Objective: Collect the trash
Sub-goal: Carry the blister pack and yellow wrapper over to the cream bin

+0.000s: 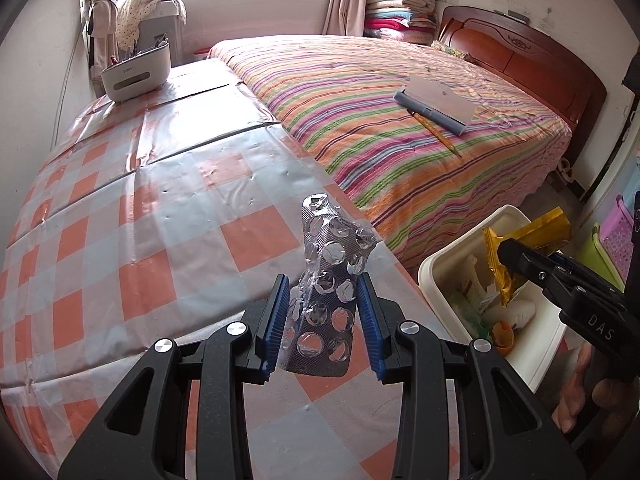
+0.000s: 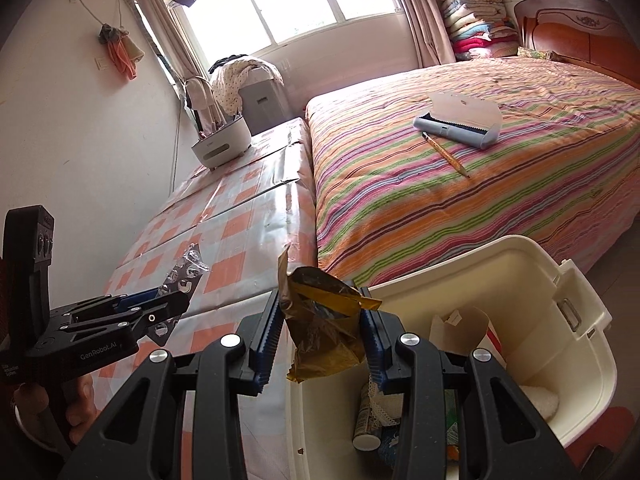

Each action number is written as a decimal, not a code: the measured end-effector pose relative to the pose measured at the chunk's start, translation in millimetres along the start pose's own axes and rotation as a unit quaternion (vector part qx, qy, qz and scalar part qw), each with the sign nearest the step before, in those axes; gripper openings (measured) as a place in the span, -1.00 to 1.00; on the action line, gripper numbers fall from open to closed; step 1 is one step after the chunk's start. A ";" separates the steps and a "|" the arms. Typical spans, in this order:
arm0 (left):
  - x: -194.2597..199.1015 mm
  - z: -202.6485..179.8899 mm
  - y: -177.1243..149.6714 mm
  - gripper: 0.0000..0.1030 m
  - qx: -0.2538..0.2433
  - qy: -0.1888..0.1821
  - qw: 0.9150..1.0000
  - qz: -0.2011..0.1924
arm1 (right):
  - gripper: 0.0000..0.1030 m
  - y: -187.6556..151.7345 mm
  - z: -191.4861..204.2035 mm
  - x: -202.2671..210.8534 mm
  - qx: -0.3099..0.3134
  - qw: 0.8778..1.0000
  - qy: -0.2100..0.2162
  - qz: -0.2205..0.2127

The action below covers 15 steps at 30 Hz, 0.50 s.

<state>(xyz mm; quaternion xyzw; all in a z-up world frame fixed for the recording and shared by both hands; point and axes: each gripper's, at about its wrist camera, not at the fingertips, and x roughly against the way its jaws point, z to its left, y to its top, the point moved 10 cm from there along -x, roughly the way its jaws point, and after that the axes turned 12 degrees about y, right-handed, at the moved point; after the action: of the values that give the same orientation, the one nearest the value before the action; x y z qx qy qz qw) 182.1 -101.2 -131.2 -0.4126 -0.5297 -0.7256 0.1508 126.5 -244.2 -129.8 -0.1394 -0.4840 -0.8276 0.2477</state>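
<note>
Step in hand looks like the carry-to-bin leg, both hands loaded. Left claw point(image 1: 323, 320) is clamped on a crumpled blister pack point(image 1: 330, 280), empty pockets, held upright above the checkered surface point(image 1: 140, 240), near its edge and short of the bin point(image 1: 436, 276). Right claw point(image 2: 318, 338) is clamped on a gold wrapper point(image 2: 320, 320), hanging right at the near rim of the bin point(image 2: 560, 360), partly over the opening.

Bin stands on the floor just beside the surface, next to the bed point(image 1: 380, 100), lid open. Already has trash inside: crumpled paper, a small tube, an orange scrap.

Next move, my read:
- right: nudge further over the opening, then release. The wrapper is light and floppy and may snag on the pads.
- left: swing across to the bin; clearance from the right claw needed since both converge on one opening.

Counts:
- claws: 2, both loaded
- blister packs: 1
- gold wrappers: 1
- bins: 1
- on the bed: 1 pencil point(image 1: 436, 132), 1 lint roller point(image 1: 440, 110), not obviously trash
- on the surface: 1 white organizer point(image 1: 134, 74) at the far end; no other loose trash visible
</note>
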 end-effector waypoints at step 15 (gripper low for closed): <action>13.4 -44.9 6.2 -0.34 -0.022 -0.033 0.999 -0.008 | -0.26 5.5 -44.7 30.7 -0.004 0.996 -0.081 -0.030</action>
<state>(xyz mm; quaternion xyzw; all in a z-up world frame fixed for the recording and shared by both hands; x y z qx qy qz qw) 158.3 -140.8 -121.5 -0.4352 -0.5214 -0.7244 0.1181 104.1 -293.8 -133.3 -0.1919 -0.5035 -0.8225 0.1820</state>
